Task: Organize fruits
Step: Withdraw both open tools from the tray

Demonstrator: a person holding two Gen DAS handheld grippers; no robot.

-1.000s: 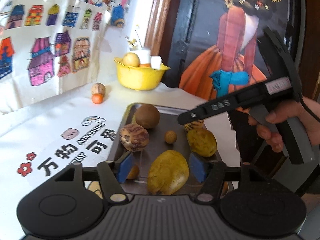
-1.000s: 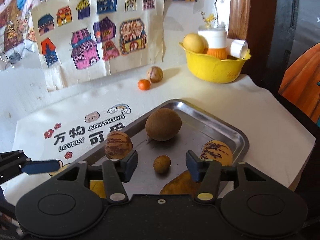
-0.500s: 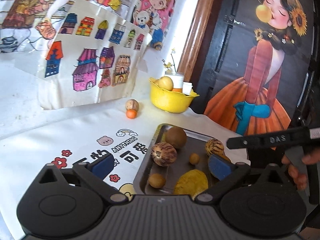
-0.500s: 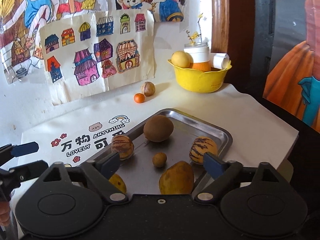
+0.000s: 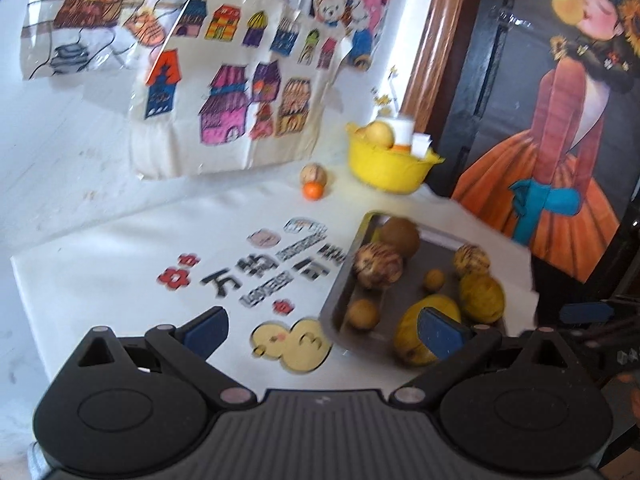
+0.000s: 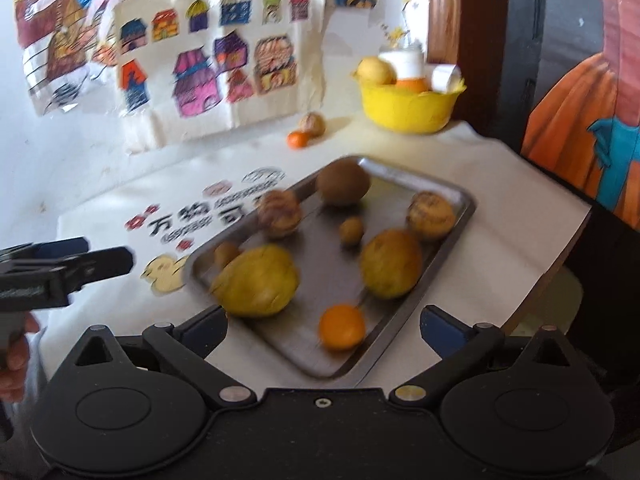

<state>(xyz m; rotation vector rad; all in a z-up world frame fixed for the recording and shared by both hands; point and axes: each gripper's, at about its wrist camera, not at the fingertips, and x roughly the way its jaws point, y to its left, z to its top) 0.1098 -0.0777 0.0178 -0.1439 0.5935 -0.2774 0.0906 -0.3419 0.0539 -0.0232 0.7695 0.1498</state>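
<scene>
A steel tray [image 6: 452, 188] lies on the white printed cloth and holds several fruits. Among them are a big yellow fruit [image 6: 258, 280], a smaller yellow one [image 6: 391, 262], an orange [image 6: 342, 327], a brown round fruit [image 6: 343, 182] and two striped ones [image 6: 279, 214] [image 6: 431, 210]. My right gripper [image 6: 326, 326] hovers over the tray's near end, its jaws opening, with nothing pressed between the pads. My left gripper [image 5: 324, 330] stands open over the cloth at the tray's [image 5: 344, 292] left edge, empty. In the right wrist view the left gripper [image 6: 92, 254] shows at the far left.
A yellow bowl [image 6: 412, 108] at the back holds a yellow fruit, a white jar and a paper roll. A small orange [image 6: 298, 139] and a walnut-like fruit [image 6: 313, 124] lie loose on the cloth near the wall of drawings. The table edge drops off at the right.
Both grippers' jaws have widened and both have drawn back from the tray. The left view has swung left over the cloth. An orange at the tray's near end has come into view.
</scene>
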